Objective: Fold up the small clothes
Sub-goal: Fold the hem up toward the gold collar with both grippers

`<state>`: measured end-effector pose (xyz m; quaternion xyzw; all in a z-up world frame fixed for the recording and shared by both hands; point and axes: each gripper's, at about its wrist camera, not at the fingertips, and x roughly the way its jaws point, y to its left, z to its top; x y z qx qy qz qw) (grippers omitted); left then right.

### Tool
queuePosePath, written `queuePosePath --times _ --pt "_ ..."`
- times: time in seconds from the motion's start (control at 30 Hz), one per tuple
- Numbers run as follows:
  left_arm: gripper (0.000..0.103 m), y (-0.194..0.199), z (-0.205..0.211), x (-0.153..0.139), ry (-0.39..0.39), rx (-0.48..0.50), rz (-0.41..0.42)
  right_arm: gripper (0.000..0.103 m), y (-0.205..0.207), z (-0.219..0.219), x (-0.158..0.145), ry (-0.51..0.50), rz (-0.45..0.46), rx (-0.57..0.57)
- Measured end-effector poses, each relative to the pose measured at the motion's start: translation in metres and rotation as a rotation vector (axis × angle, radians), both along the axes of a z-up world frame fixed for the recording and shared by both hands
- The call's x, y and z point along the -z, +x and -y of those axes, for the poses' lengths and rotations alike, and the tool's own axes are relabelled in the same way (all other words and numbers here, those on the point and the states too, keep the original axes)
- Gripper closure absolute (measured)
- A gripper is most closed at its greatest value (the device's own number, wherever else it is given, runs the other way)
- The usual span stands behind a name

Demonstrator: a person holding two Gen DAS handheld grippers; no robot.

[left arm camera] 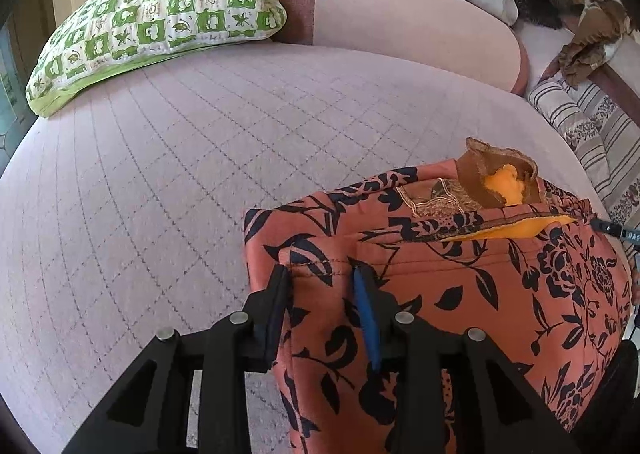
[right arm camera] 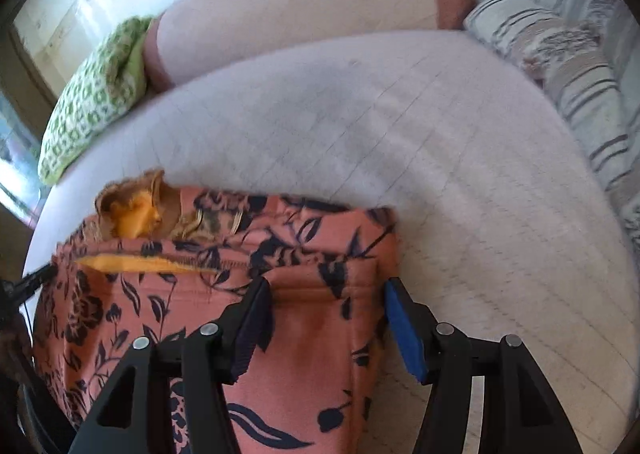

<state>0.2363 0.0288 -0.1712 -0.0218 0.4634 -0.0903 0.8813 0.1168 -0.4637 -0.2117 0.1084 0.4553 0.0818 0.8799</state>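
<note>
Left gripper [left arm camera: 320, 274]: fingers narrowed around a hem fold of the floral garment [left arm camera: 460, 286], lower right of frame, on the quilted bed [left arm camera: 160, 193]. Right gripper [right arm camera: 326, 290]: fingers wider, straddling the other corner; grip uncertain. Risk: thin cloth may slip from the looser right side, skewing the fold. Left view alone shows the green pillow [left arm camera: 160, 21] sharply; the right view is blurred and shows more of the striped cushion [right arm camera: 560, 53].

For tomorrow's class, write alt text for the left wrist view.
The left gripper straddles a folded hem of a rust floral garment lying on a quilted lilac bed. A green checked pillow sits at the far left, a striped pillow at right.
</note>
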Motion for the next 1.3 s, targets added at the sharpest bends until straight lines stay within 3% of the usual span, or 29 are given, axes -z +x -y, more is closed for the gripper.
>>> queuePosePath --times 0.03,0.07,0.1,0.17,0.33,0.43,0.5,0.57,0.63,0.77,0.8,0.87,1.0,1.07,1.13,1.17,1.2,1.3 --pt "0.071 0.0 0.0 0.0 0.004 0.0 0.001 0.052 0.0 -0.002 0.0 -0.026 0.003 0.003" --pt "0.083 0.0 0.001 -0.001 0.005 0.002 0.002 0.069 0.0 -0.003 -0.001 -0.041 -0.004 0.012" --pt "0.092 0.0 0.002 -0.002 0.002 0.011 -0.001 0.076 0.0 -0.004 -0.002 -0.047 -0.001 0.019" --pt "0.097 -0.002 0.004 -0.006 0.023 0.014 0.016 0.084 -0.002 -0.007 -0.01 -0.077 0.007 0.011" --pt "0.098 -0.021 0.001 -0.044 0.027 -0.015 0.158 0.092 -0.013 -0.007 -0.046 -0.117 0.094 0.008" --pt "0.098 -0.026 -0.009 -0.074 -0.007 -0.033 0.256 0.092 -0.016 0.0 -0.074 -0.106 0.168 0.024" --pt "0.098 -0.022 -0.01 -0.082 0.018 -0.04 0.3 0.092 -0.011 0.004 -0.086 -0.103 0.204 0.035" --pt "0.098 -0.006 -0.013 -0.078 0.015 -0.059 0.295 0.092 0.003 0.009 -0.085 -0.097 0.211 0.063" --pt "0.097 0.014 -0.015 -0.062 0.007 -0.08 0.235 0.092 0.021 0.013 -0.067 -0.059 0.196 0.064" --pt "0.082 0.057 -0.007 0.013 0.113 -0.1 -0.038 0.086 0.058 0.007 0.005 -0.052 -0.016 0.031" --pt "0.069 0.053 -0.006 0.008 0.13 -0.109 0.009 0.086 0.055 0.005 0.007 -0.06 0.01 0.036" --pt "0.057 0.043 -0.006 -0.009 0.14 -0.109 0.057 0.083 0.044 0.003 -0.007 -0.075 0.045 0.07" --pt "0.057 0.012 -0.011 -0.052 0.116 -0.109 0.155 0.08 0.014 0.001 -0.047 -0.149 0.151 0.094" --pt "0.054 -0.01 -0.01 -0.071 0.076 -0.08 0.18 0.074 -0.006 0.003 -0.065 -0.065 0.174 0.071" --pt "0.051 -0.043 -0.001 -0.083 0.059 -0.031 0.191 0.059 -0.03 -0.002 -0.075 0.023 0.18 0.02" --pt "0.048 -0.052 0.005 -0.084 0.049 -0.009 0.187 0.034 -0.044 -0.006 -0.078 0.07 0.175 -0.001" --pt "0.047 -0.065 0.013 -0.082 0.032 0.022 0.179 0.026 -0.057 -0.009 -0.077 0.135 0.168 -0.02" --pt "0.047 -0.089 0.032 -0.058 0.035 0.067 0.11 0.026 -0.083 -0.021 -0.053 0.334 0.109 -0.085"
